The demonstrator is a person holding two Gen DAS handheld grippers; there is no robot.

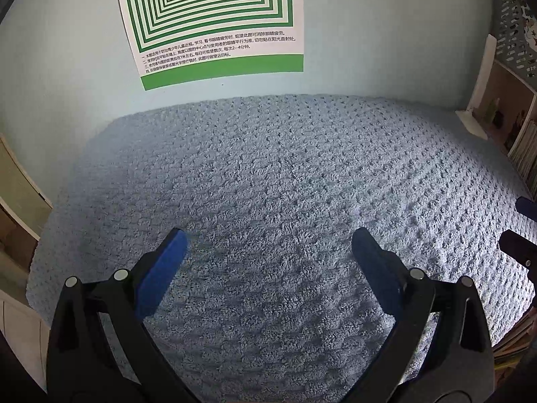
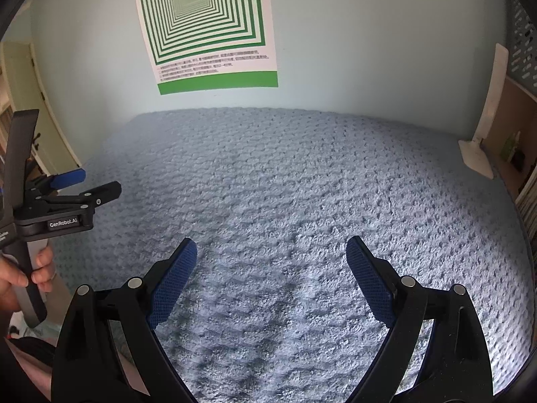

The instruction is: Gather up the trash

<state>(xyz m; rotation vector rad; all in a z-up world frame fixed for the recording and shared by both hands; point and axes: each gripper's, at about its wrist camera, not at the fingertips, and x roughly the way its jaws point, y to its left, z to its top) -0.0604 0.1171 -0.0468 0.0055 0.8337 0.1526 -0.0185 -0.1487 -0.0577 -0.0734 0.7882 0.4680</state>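
No trash shows in either view. My left gripper (image 1: 268, 238) is open and empty, with its blue pads wide apart above a blue textured blanket (image 1: 268, 168). My right gripper (image 2: 271, 247) is also open and empty above the same blanket (image 2: 285, 174). The left gripper also shows at the left edge of the right wrist view (image 2: 97, 186), held by a hand, its jaws apart. The tip of the right gripper shows at the right edge of the left wrist view (image 1: 520, 225).
A green and white poster (image 1: 214, 23) hangs on the pale wall behind the blanket. A shelf with books and a grey perforated basket (image 1: 513, 43) stands at the right. A white stand (image 2: 483, 134) sits at the blanket's far right corner. A cream door (image 2: 30, 107) is at the left.
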